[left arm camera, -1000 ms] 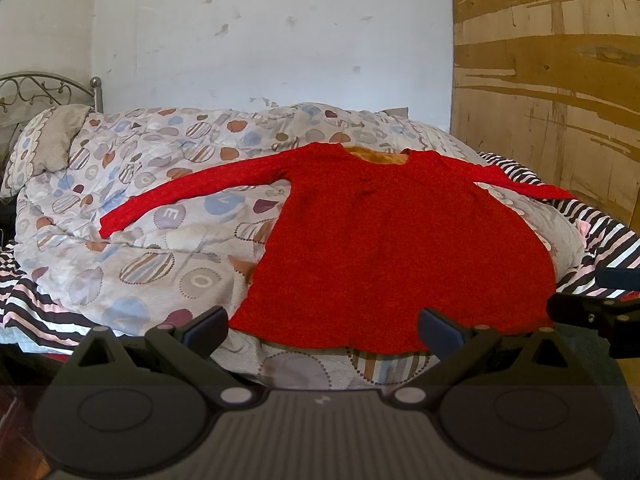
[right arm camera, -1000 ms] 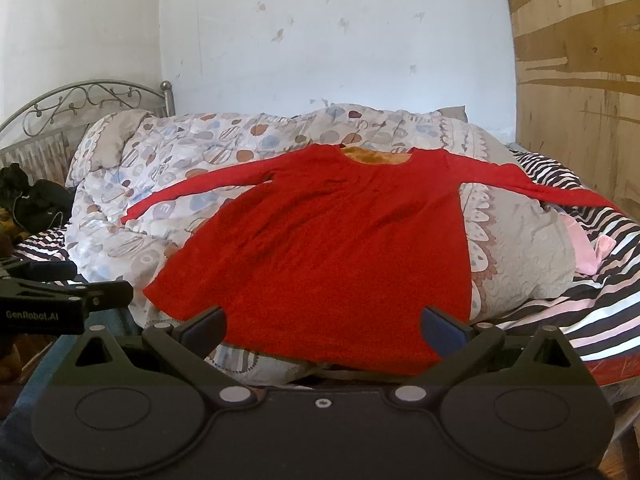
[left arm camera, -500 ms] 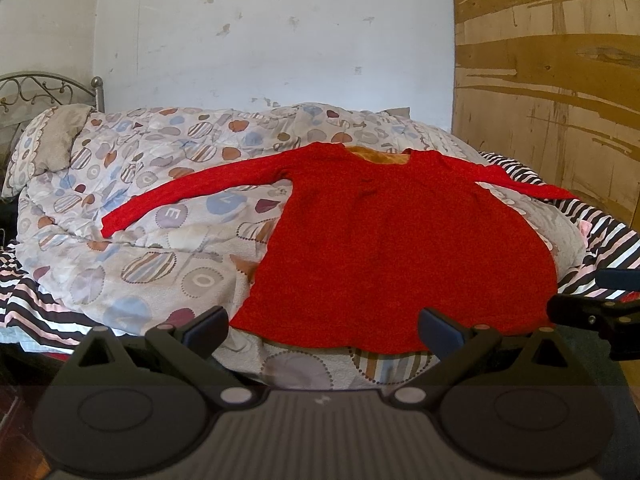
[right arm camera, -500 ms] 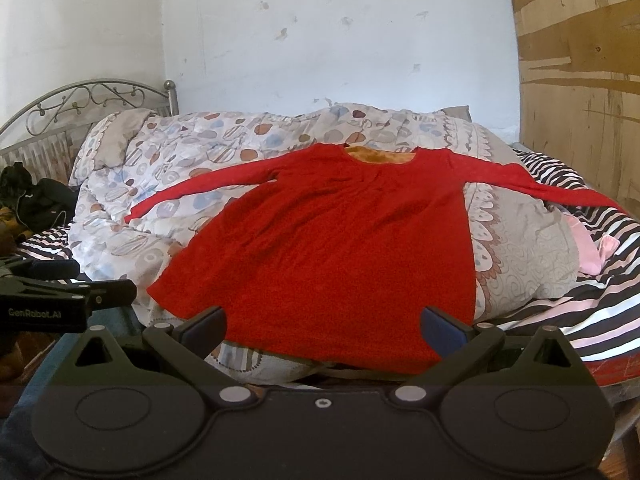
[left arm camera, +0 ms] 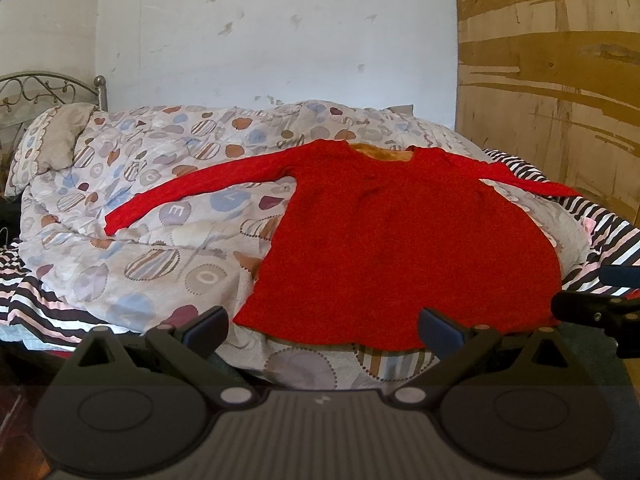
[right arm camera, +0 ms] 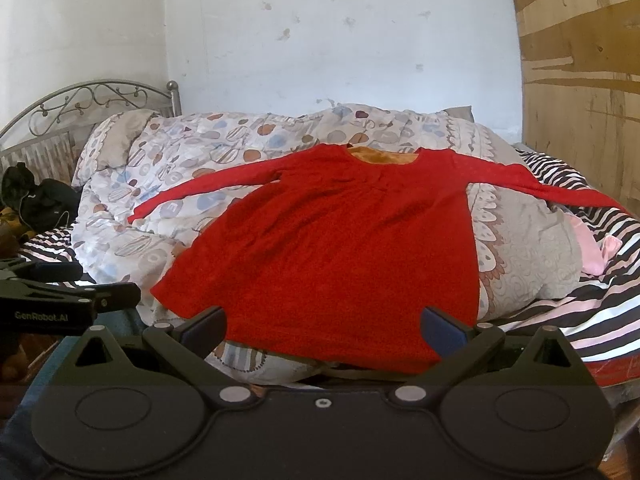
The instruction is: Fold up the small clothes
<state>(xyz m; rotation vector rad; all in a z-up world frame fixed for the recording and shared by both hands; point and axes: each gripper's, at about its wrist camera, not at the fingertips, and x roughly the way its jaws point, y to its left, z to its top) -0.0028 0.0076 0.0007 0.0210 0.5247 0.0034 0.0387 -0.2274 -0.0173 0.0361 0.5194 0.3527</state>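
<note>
Lying flat on one duvet, one red dress; both grippers' jaws spread, empty.

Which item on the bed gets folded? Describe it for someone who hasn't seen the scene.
On the metal-framed bed, over the circle-patterned duvet, lies a red long-sleeved top, spread flat with both sleeves out. It is the only solid red piece, showing an orange lining at the neckline.

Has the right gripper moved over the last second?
Yes, slightly. In the right wrist view the metal headboard post has drifted rightward, so the right gripper has shifted or turned a little left. The red dress lies flat, untouched.
</note>
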